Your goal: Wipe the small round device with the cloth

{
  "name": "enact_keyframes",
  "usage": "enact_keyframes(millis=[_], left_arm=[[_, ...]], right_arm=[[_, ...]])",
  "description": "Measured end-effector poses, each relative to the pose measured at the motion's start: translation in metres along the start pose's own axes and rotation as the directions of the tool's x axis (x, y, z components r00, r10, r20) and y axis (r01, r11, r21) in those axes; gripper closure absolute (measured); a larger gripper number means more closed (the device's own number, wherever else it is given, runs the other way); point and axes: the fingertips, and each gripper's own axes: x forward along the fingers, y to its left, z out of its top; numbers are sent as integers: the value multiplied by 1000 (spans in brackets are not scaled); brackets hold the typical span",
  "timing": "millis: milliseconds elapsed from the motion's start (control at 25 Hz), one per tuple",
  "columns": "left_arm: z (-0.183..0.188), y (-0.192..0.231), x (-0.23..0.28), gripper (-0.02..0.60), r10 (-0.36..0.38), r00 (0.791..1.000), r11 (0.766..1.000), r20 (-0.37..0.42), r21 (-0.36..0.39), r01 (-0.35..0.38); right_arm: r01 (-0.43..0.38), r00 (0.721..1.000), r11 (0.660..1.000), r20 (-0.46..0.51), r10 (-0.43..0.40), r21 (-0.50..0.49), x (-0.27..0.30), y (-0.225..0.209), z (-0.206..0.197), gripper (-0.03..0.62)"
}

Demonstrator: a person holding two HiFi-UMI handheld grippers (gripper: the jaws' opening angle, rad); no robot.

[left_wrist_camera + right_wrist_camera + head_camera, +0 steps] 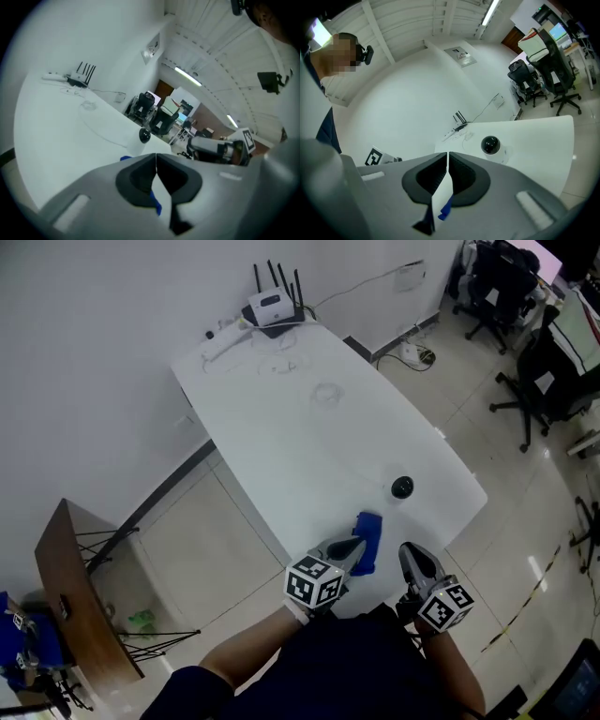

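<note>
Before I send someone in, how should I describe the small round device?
Look at the long white table with a router at its far end. The device stands near the opposite end, by the right edge, just beyond a blue cloth. Only it has a shiny black dome on a white base.

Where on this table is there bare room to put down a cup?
The middle of the table looks bare, between the cables by the router and the small round device. The near edge is crowded: cloth, device, left gripper, right gripper.
</note>
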Motion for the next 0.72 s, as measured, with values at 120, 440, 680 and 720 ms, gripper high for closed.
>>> enact_keyframes(millis=[120, 440, 680, 720], left_arm=[[2, -16, -11, 578, -25, 999, 998, 22, 64, 23], [4, -15, -27, 578, -25, 999, 992, 45, 126, 19], [0, -24, -33, 578, -43, 998, 993, 42, 115, 37], [2, -28, -34, 578, -58, 997, 991, 50, 124, 52]], right_arm=[[17, 1000, 996, -1, -17, -87, 1, 9, 2, 577], [74, 997, 977, 25, -71, -202, -1, 20, 3, 578], [76, 997, 978, 22, -73, -196, -2, 25, -4, 579], [75, 997, 976, 28, -71, -204, -1, 27, -4, 579]])
